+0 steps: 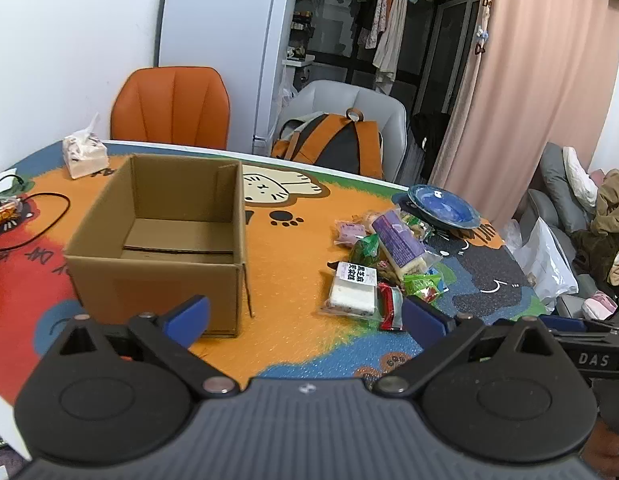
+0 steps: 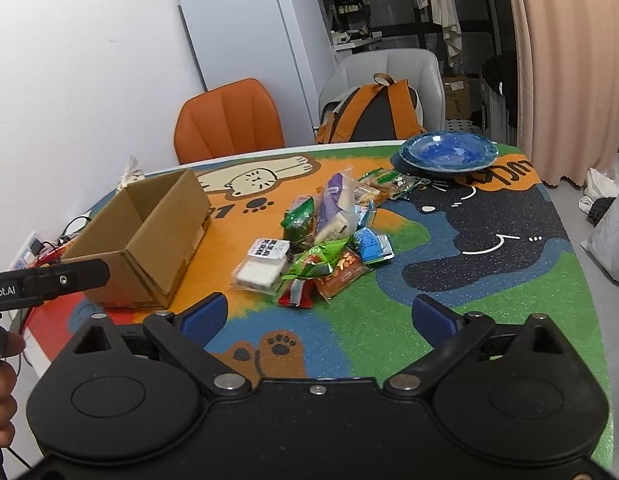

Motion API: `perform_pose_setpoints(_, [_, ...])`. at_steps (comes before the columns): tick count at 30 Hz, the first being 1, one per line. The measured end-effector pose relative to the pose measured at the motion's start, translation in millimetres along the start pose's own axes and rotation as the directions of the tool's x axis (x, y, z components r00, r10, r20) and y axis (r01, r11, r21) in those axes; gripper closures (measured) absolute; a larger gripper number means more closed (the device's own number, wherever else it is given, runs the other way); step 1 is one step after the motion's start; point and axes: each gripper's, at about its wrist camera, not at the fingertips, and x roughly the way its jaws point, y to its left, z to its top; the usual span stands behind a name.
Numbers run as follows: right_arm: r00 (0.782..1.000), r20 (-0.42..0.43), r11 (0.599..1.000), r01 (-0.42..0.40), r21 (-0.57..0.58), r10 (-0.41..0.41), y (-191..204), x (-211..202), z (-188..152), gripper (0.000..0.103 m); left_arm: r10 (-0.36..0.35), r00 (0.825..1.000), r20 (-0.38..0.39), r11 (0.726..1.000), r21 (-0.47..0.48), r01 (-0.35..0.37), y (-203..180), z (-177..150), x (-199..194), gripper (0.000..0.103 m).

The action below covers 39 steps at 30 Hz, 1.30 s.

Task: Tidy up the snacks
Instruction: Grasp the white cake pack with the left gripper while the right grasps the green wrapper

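Desk [image 1: 293,344] first: we see its cartoon-cat cover carrying everything. Next in size, the open cardboard box [image 1: 157,240] stands on the orange patch, left of the snacks, nothing visible inside. Beyond the snacks sits a blue plate [image 2: 447,152] near the far edge. The snack pile [image 2: 325,236] lies loose between box and plate (a purple-wrapped cake [image 1: 397,242] on top, a white-labelled packet [image 1: 353,290] nearest the box, green and red wrappers around them). Our left tongs [image 1: 305,316] hover spread wide, gripping nothing, just short of the box and packet. Our right tongs [image 2: 319,318] likewise stand agape and bare, near the pile.
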Motion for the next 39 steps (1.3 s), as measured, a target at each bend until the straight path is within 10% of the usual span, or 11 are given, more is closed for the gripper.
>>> perform_pose_setpoints(8, [0.999, -0.029, 0.999, -0.040, 0.032, 0.041, -5, 29, 7, 0.026, -0.030, 0.999, -0.013, 1.000, -0.003, 0.029, -3, 0, 28, 0.006])
perform_pose_setpoints(27, [0.994, -0.093, 0.998, -0.049, 0.034, 0.052, 2, 103, 28, 0.030, -0.022, 0.999, -0.030, 0.998, -0.056, 0.020, 0, 6, 85, 0.023])
perform_pose_setpoints(33, [0.988, -0.135, 0.995, -0.067, 0.078, 0.078, -9, 120, 27, 0.069, -0.052, 0.997, -0.055, 0.997, -0.064, 0.048, -5, 5, 100, 0.024])
perform_pose_setpoints(39, [0.984, -0.115, 0.982, -0.118, 0.147, 0.135, -25, 116, 29, 0.072, -0.046, 0.996, -0.077, 0.997, -0.073, 0.041, -10, 5, 117, 0.024])
